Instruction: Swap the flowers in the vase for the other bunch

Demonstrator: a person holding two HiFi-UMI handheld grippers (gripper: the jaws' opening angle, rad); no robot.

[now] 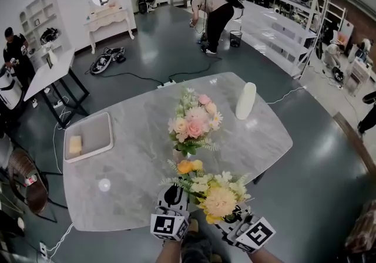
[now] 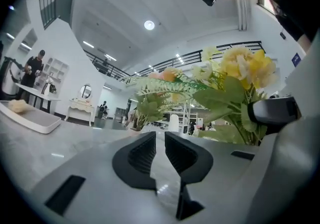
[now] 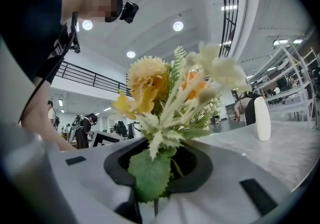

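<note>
A pink and cream bunch [image 1: 194,122] stands in a small vase [image 1: 178,154] at the middle of the grey marble table [image 1: 129,162]. Just in front of it, near the table's front edge, is the yellow and orange bunch [image 1: 214,194]. My right gripper [image 1: 228,212] is shut on its stems, and the blooms [image 3: 150,85] rise upright from the jaws of the right gripper [image 3: 160,168]. My left gripper [image 1: 175,192] sits close on the left of that bunch, with nothing in it. The left gripper [image 2: 160,150] has its pads nearly touching, and the yellow bunch [image 2: 240,75] shows to its right.
A white bottle [image 1: 245,101] stands at the table's far right, also visible as the white bottle [image 3: 262,118]. A white tray [image 1: 103,138] holding a yellow sponge [image 1: 75,145] lies at the left. People and shelving are in the room beyond the table.
</note>
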